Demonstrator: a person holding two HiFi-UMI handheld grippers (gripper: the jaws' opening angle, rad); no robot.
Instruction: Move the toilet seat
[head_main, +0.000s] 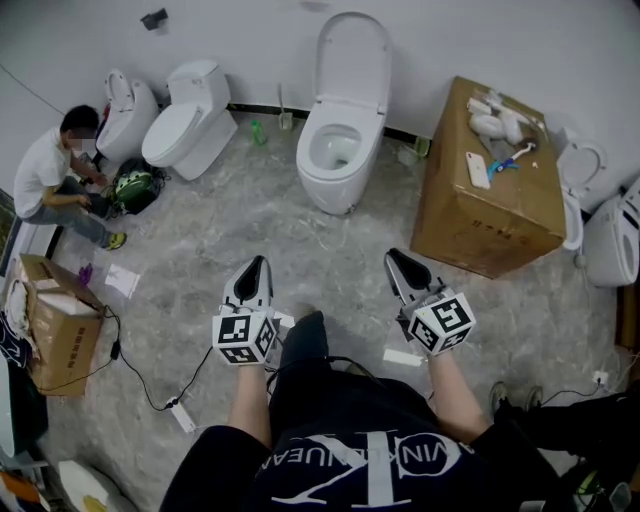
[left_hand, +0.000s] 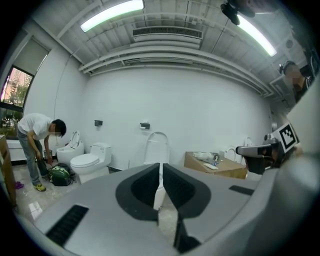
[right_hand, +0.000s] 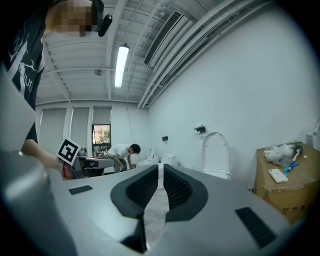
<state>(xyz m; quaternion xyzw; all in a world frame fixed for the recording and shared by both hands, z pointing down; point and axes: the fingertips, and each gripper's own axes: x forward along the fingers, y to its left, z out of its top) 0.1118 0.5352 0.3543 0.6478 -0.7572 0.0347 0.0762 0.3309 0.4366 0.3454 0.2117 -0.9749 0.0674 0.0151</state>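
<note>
A white toilet (head_main: 335, 150) stands against the far wall with its seat and lid (head_main: 353, 55) raised upright. I hold both grippers over the floor well short of it, pointing at it and touching nothing. My left gripper (head_main: 256, 262) is shut and empty. The right gripper (head_main: 396, 258) has its jaws nearly together with nothing between them. The left gripper view looks past the closed left gripper (left_hand: 160, 166) at the upright seat (left_hand: 157, 147). From the right gripper (right_hand: 161, 168) the seat (right_hand: 216, 150) appears to the right.
A big cardboard box (head_main: 485, 190) with small items on top stands right of the toilet. More toilets sit at the far left (head_main: 185, 125) and far right (head_main: 610, 235). A person (head_main: 50, 175) crouches at left. A carton (head_main: 55, 325) and a power strip (head_main: 183, 415) lie on the floor at left.
</note>
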